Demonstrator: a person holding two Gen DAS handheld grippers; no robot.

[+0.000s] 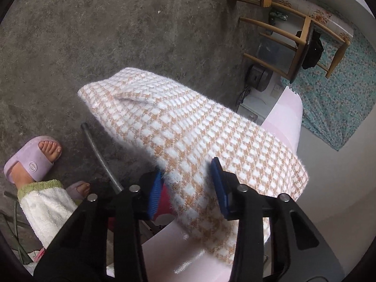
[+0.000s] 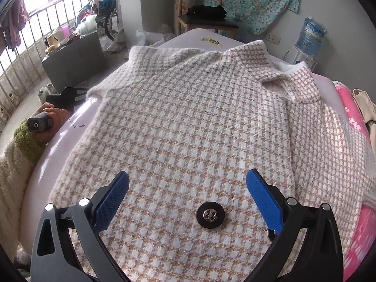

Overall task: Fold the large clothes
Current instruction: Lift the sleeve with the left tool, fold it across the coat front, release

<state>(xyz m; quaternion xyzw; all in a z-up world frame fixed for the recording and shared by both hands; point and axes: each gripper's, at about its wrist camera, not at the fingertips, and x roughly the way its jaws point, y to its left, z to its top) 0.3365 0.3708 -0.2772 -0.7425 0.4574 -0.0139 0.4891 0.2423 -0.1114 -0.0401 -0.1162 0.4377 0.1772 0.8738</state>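
Observation:
A fuzzy tan-and-white houndstooth coat [image 2: 188, 117] lies spread on a pale pink table [image 2: 70, 141], collar [image 2: 270, 70] at the far end. In the left wrist view one sleeve [image 1: 188, 122] hangs over the table edge [image 1: 289, 117] above the floor. My left gripper [image 1: 188, 189] is shut on that sleeve near the table, with fabric bunched between its blue pads [image 1: 218, 185]. The right wrist view shows the left gripper [image 2: 68, 98] at the table's left edge, held by a hand [image 2: 51, 117]. My right gripper [image 2: 188, 172] stands open just above the coat's front, over a black button [image 2: 210, 215].
Feet in lilac slippers [image 1: 33, 162] stand on the concrete floor beside the table. Wooden chairs [image 1: 293, 42] stand beyond it. A dark cabinet [image 2: 72, 58] is at the left, a water bottle [image 2: 310, 37] at the far right, and a pink floral cloth [image 2: 354, 122] lies along the table's right side.

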